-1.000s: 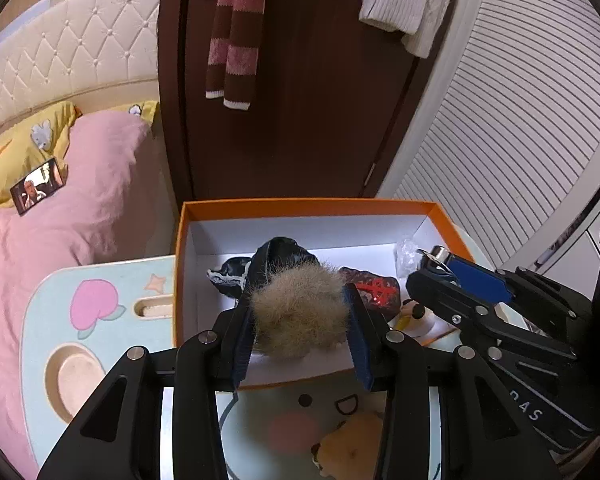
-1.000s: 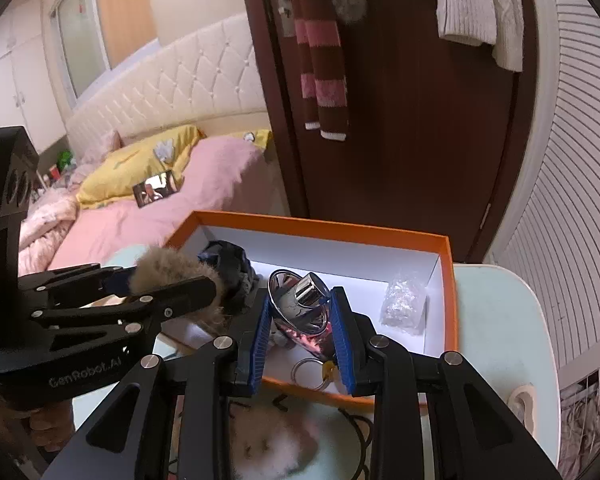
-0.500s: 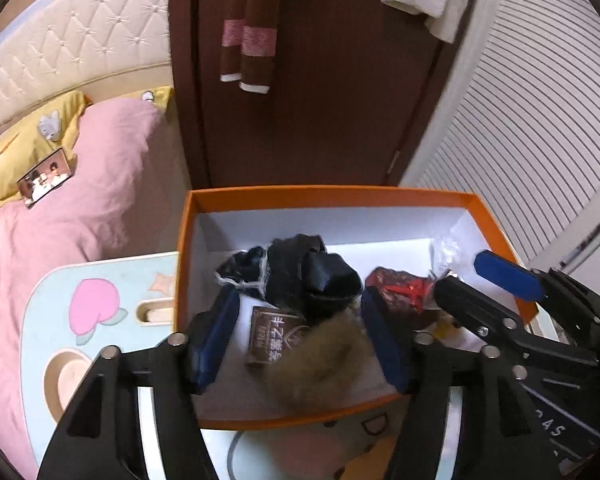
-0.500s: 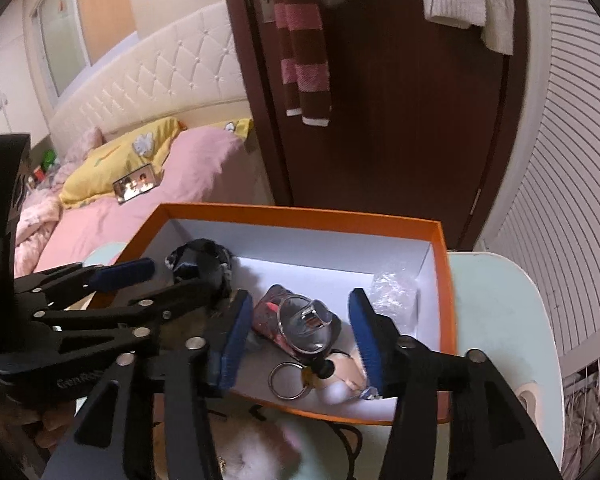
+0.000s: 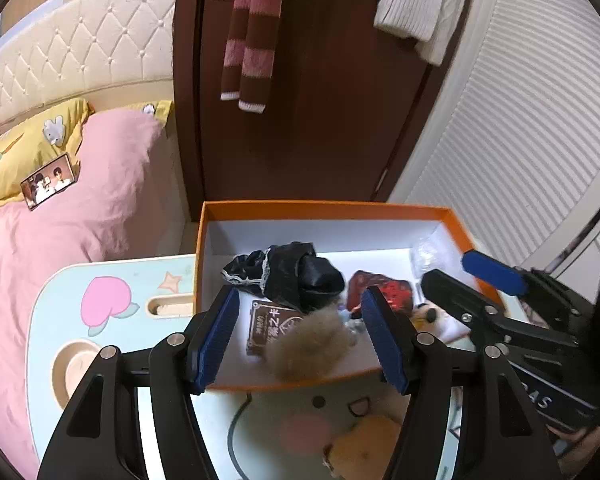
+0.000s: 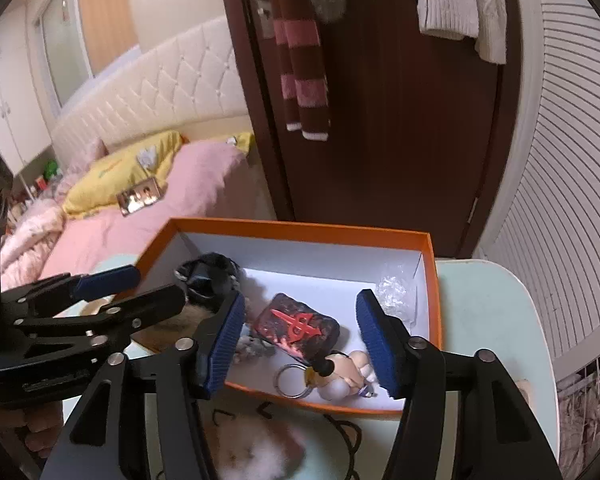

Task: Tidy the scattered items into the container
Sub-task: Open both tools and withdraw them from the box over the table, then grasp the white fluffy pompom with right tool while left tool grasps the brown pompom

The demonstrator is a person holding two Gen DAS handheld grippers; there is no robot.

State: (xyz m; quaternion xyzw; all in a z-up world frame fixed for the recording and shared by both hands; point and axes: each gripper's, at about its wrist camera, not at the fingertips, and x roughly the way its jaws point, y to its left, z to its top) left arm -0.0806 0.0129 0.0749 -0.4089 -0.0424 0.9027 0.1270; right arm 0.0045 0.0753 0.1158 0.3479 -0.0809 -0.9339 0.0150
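Both grippers: left gripper [image 5: 300, 336] and right gripper [image 6: 300, 336] wide, empty | orange box [image 6: 300, 229] ahead holds several items | plush toy [image 6: 256, 454] below remains outside

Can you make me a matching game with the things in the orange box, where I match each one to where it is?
Things:
1. tan fluffy pom-pom
2. crinkly clear plastic bag
3. silver metal key ring
4. black lacy cloth

Places:
A. far right corner of the orange cardboard box
B. between the open left gripper's fingers
C. by the near wall, beside a small doll
D. back left of the box

Pairs: 1-B, 2-A, 3-C, 4-D
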